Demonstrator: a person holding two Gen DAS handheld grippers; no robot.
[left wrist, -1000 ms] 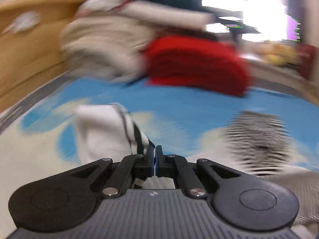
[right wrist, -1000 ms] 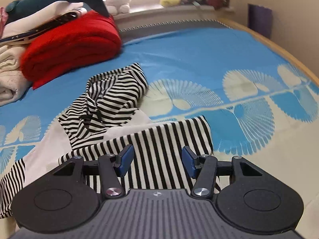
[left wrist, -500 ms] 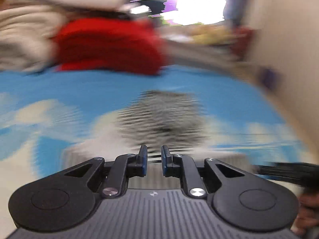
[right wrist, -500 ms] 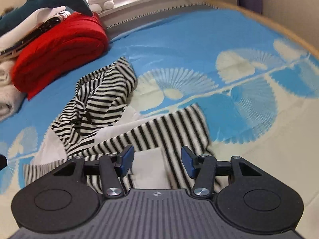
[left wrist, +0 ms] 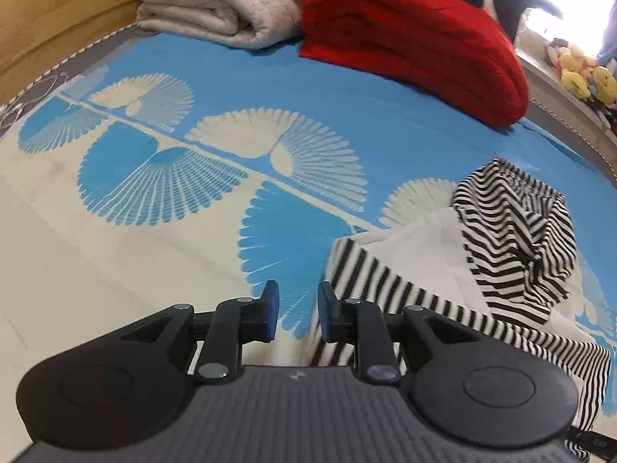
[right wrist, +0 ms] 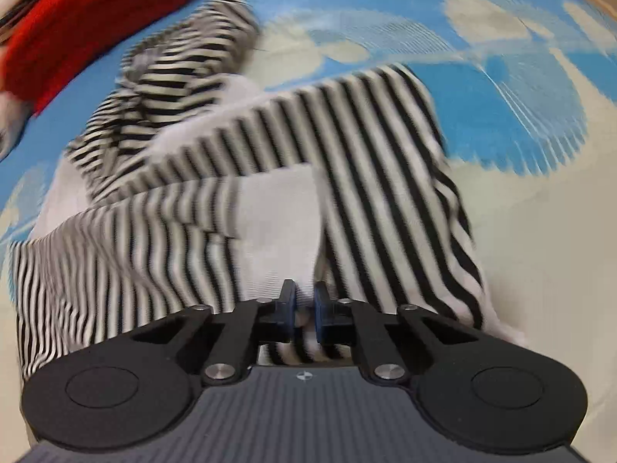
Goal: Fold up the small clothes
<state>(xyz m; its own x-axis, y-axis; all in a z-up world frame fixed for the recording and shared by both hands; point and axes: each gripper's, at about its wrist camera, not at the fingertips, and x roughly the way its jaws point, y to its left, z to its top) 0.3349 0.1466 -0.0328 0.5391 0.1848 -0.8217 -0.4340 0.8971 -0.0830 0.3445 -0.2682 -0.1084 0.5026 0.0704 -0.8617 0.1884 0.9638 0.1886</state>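
One striped garment (right wrist: 239, 193) lies on the bed (left wrist: 162, 254), bunched and half spread, its hooded end crumpled toward the red blanket (left wrist: 416, 27), so by my reading the folding has barely begun: one sleeve or edge looks laid across the body, and the rest is left to do.

The right tool (right wrist: 304, 310) is nearly clenched, its jaws having just been closing, and white and striped cloth shows in the narrow gap between them; it appears to be grasping the garment's near edge, though blur keeps me from seeing the pads press. The left tool (left wrist: 295, 314) is released, its jaws having just been opening, with nothing between them, only bedsheet beyond; the garment lies just to its right.

Against a second ago, the left tool has let go of the striped cloth it pinched then and swung to face the sheet beside the garment. The right tool, wide apart then and above the hem, now sits low over the cloth, which fills its view
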